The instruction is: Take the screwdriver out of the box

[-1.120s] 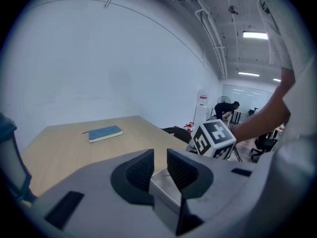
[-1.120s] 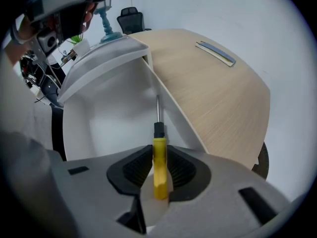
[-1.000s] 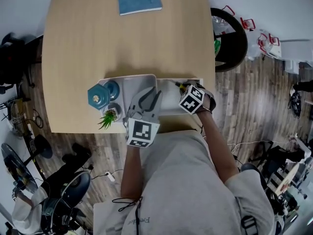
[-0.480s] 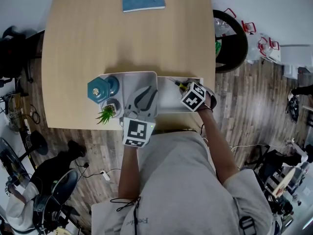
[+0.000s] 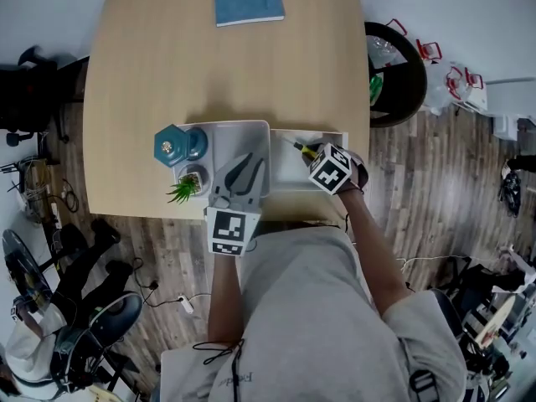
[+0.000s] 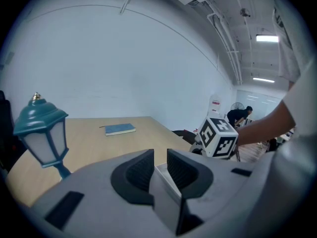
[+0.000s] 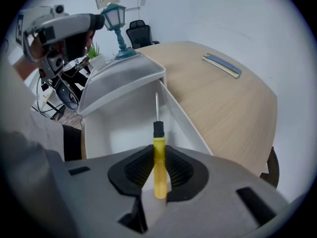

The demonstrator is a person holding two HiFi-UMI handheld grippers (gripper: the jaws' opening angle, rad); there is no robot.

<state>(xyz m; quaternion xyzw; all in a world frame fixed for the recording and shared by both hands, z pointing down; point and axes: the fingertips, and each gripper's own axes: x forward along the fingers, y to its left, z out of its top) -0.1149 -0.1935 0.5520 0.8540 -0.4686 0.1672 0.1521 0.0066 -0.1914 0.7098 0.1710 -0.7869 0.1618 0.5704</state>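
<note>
- Right gripper (image 7: 159, 166) points steeply down over the open white box (image 7: 114, 133). Its jaws have just closed on the yellow screwdriver (image 7: 159, 152) handle, with the shaft inside the box.
- Left gripper (image 6: 159, 168), tilted slightly down, pinches the box lid (image 6: 166, 195).

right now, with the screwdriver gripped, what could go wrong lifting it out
The jaws of the right gripper have just been closing on the yellow handle of the screwdriver; it could twist or slip between them. Its metal tip lies close along a wall of the white box and might snag there when lifted.
</note>
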